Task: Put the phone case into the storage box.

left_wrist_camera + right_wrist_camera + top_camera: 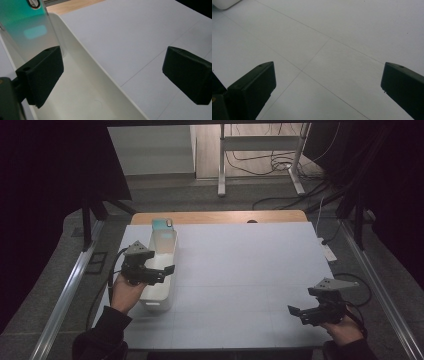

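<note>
I am holding my left gripper (pixel 159 271) over the white bin (pixel 161 270) on the left side of the table (pixel 250 270), with its jaws standing wide apart and nothing between them. In the left gripper view, one jaw is hanging over the inside of the bin and the other is out over the bare table surface, so the bin's long right wall (pixel 105 75) is passing between them. A teal phone (pixel 162 224) is standing upright at the far end of the bin, leaning against its end wall. My right gripper (pixel 300 313) is hovering over the near right corner of the table, well apart from the bin, its jaws also spread wide and holding nothing, pointing left across the white surface.
</note>
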Tool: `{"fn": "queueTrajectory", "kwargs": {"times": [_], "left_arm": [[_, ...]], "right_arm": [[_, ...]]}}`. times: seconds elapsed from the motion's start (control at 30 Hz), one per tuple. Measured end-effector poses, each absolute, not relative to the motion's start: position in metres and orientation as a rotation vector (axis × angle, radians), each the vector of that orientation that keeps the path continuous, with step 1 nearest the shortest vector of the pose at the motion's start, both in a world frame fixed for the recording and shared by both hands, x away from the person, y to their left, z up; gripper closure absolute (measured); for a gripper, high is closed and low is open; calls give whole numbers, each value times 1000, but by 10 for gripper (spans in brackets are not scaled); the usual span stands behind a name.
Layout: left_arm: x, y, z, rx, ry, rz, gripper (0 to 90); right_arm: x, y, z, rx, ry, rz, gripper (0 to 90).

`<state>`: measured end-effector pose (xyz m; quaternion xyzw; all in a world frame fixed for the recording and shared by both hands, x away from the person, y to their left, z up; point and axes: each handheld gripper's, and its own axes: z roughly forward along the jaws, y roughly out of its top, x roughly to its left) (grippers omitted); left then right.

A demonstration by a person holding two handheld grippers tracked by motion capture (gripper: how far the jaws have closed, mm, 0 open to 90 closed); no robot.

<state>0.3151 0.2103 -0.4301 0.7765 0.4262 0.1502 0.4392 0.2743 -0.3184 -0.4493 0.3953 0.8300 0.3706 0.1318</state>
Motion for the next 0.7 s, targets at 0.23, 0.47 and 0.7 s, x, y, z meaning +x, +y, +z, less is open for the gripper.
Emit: {"fn": "queueTrajectory", "kwargs": {"times": [0.23,0.47,0.7], "left_arm": [[309,208,-429,1936,1051,378,46],[300,209,-429,1925,1043,362,42],[290,211,-431,1905,1045,339,28]], "right_arm": [[276,-317,-450,1152,2424,1053,0],[276,-317,-450,1156,2423,1058,0],[275,-317,-450,1152,2420,1064,0]]}}
